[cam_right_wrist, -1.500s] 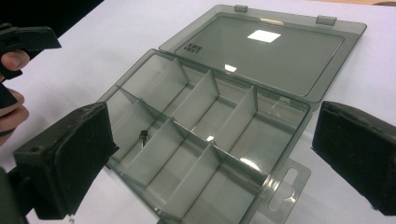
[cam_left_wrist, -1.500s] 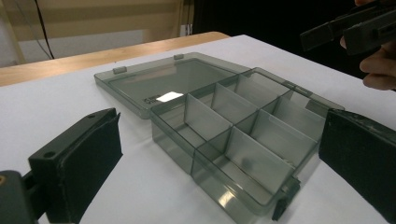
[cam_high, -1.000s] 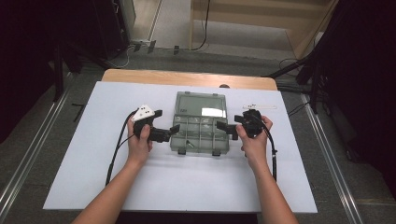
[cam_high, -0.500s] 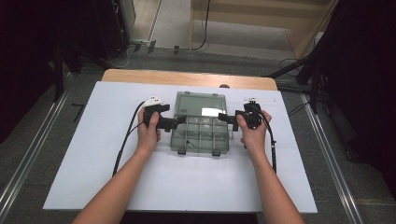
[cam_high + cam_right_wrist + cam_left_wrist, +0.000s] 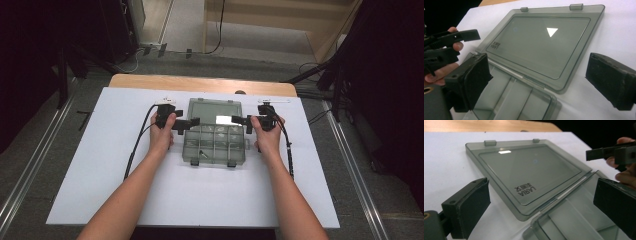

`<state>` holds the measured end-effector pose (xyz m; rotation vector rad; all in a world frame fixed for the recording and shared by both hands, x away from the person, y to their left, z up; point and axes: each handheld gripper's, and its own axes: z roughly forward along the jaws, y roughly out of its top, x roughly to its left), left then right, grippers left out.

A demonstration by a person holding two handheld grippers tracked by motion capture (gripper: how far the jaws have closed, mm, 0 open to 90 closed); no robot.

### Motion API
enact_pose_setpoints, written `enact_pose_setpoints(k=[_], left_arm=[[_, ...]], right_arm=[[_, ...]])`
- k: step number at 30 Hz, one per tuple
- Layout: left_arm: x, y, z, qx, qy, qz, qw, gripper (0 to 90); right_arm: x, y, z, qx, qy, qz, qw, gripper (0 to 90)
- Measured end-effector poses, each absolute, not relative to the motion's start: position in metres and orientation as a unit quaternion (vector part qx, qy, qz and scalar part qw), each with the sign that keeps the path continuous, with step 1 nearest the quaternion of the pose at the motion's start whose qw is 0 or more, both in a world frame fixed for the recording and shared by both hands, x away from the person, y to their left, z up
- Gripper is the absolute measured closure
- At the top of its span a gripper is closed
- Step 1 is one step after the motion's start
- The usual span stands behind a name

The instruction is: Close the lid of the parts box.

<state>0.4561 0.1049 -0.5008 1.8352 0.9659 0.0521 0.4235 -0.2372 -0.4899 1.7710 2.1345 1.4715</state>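
A smoky grey plastic compartment box (image 5: 215, 146) lies open on the white board, its lid (image 5: 215, 110) folded flat away from me. The lid (image 5: 529, 170) carries a small printed logo. My left gripper (image 5: 192, 122) sits at the box's left side by the hinge line, jaws wide apart around the lid's near corner (image 5: 524, 213), pads clear of it. My right gripper (image 5: 238, 120) mirrors it on the right side. Its jaws have just been closing a little, with the lid's hinge corner (image 5: 554, 86) between them untouched. Each gripper view shows the other gripper (image 5: 610, 153) (image 5: 451, 41) across the box.
The white board (image 5: 100, 165) covers most of a wooden table whose far edge (image 5: 200, 82) shows behind the box. Black cables (image 5: 135, 145) (image 5: 290, 150) trail from both grippers toward me. Metal rails (image 5: 350, 165) and dark floor flank the table.
Both hands have slid away from me along the box's sides, from beside the compartments up to the hinge line. The box has stayed where it was.
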Motion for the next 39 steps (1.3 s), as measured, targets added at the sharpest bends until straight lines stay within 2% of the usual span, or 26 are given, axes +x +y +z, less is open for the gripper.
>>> enact_pose_setpoints(k=[1,3,5,7,8,11,14,15,17,21,31,36,39], left_arm=[[0.458,0.103,-0.502,0.764,0.405,0.016,0.501,0.3],[0.46,0.1,-0.503,0.766,0.412,0.016,0.493,1.6],[0.462,0.097,-0.504,0.763,0.429,0.022,0.483,8.0],[0.464,0.096,-0.504,0.76,0.437,0.017,0.481,9.4],[0.464,0.095,-0.504,0.758,0.444,0.018,0.477,12.9],[0.466,0.091,-0.506,0.762,0.452,0.019,0.464,15.2],[0.469,0.09,-0.506,0.759,0.461,0.019,0.46,18.3],[0.469,0.089,-0.506,0.756,0.465,0.019,0.46,20.1],[0.471,0.089,-0.507,0.756,0.472,0.018,0.453,23.2],[0.474,0.092,-0.509,0.747,0.489,0.005,0.45,29.0],[0.473,0.089,-0.508,0.737,0.505,-0.023,0.449,32.1],[0.472,0.088,-0.507,0.732,0.505,-0.026,0.457,35.0],[0.471,0.091,-0.505,0.728,0.503,-0.022,0.466,40.5]], right_arm=[[0.424,-0.237,-0.49,0.567,0.677,0.468,0.006,16.4],[0.426,-0.236,-0.49,0.57,0.673,0.472,0.006,16.6],[0.43,-0.237,-0.493,0.572,0.672,0.47,0.0,16.7],[0.433,-0.237,-0.495,0.577,0.671,0.465,-0.003,16.7],[0.434,-0.237,-0.497,0.579,0.67,0.465,-0.006,16.7],[0.437,-0.238,-0.502,0.584,0.667,0.462,-0.019,26.0],[0.439,-0.238,-0.505,0.601,0.663,0.447,-0.005,29.9],[0.441,-0.24,-0.507,0.603,0.656,0.453,-0.014,31.3],[0.443,-0.24,-0.51,0.606,0.653,0.453,-0.031,32.0],[0.448,-0.237,-0.512,0.61,0.666,0.428,-0.028,33.6],[0.449,-0.241,-0.516,0.641,0.627,0.435,-0.083,47.3],[0.446,-0.243,-0.513,0.637,0.63,0.439,-0.063,56.6],[0.443,-0.244,-0.51,0.629,0.64,0.439,-0.042,63.8]])
